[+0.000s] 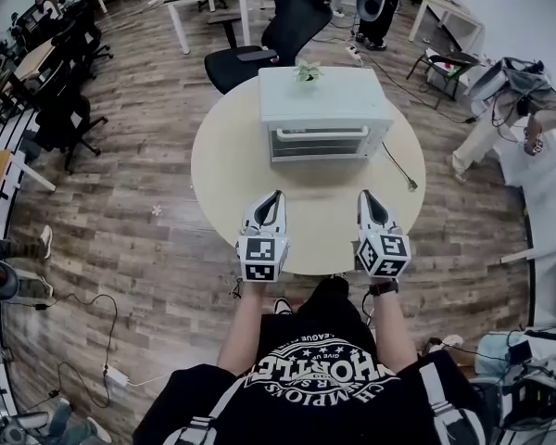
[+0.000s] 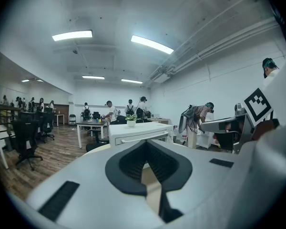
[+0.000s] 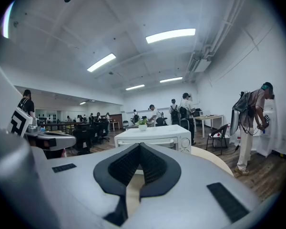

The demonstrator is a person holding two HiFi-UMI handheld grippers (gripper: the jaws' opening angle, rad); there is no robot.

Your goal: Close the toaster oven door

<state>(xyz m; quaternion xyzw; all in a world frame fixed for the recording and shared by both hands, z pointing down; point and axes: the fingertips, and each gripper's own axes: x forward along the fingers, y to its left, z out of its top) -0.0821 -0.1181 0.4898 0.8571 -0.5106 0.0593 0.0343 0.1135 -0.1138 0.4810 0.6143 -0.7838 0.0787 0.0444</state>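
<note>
Far to the left of the toaster oven (image 1: 324, 109), a row of black chairs (image 1: 65, 82) stands on the wood floor (image 1: 139, 202). Nearer in, left of the oven's front and on my side of it, I hold my left gripper (image 1: 277, 196) over the near part of the round table (image 1: 224, 160). Its jaws are pressed together with nothing between them, and they point toward the oven, well short of it.

The toaster oven sits on the far half of the table, white, with its front facing me. Its door (image 1: 318, 143) stands upright against the front, closed as far as I can tell, with a pale handle (image 1: 320, 134) across its upper part. In the right gripper view the knobs (image 3: 185, 142) sit at the right end of the front. A small potted plant (image 1: 307, 70) rests on top of the oven at its back edge, and behind the oven a black office chair (image 1: 292, 17) stands close to the table.

Right of the oven's front and on my side of it I hold my right gripper (image 1: 365, 196), level with the left one. Its jaws are likewise closed tight on nothing and apart from the oven. Just right of the oven a thin cord (image 1: 398, 167) lies across the table toward its edge. Far to the right of the oven a person (image 1: 510, 109) bends forward.
</note>
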